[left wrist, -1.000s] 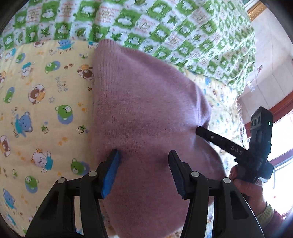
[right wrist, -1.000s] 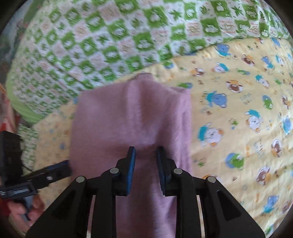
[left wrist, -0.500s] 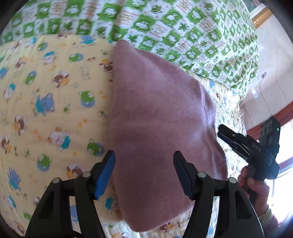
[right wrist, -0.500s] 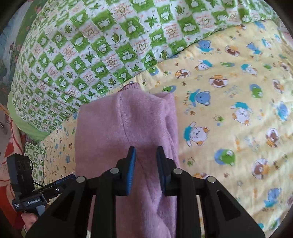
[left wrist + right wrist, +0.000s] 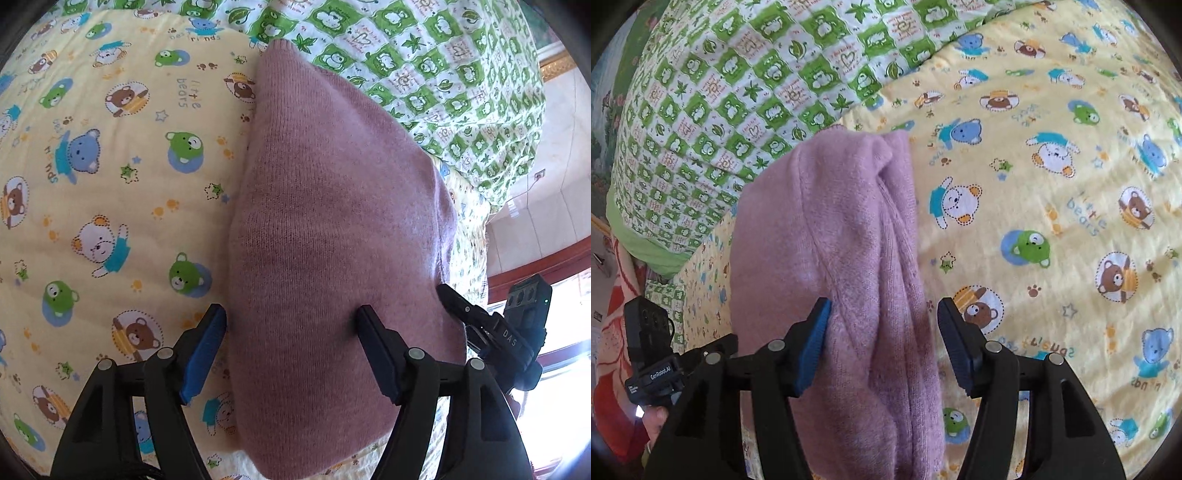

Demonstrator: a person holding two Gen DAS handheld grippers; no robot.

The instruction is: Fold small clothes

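I hold both the left hand-held gripper [image 5: 290,345] and the right hand-held gripper [image 5: 884,341] open and empty over the folded pink knit garment [image 5: 332,258], which lies flat on the bear-print bed sheet [image 5: 110,184], so its layers can settle undisturbed.

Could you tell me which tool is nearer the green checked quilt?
Hard to tell. Left tool and right tool both hover open over the folded pink knit garment, quilt beyond.

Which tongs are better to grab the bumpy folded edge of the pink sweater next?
Probably the right tongs: they are open, straddling the pink sweater's layered edge. The left tongs are open over its smooth side.
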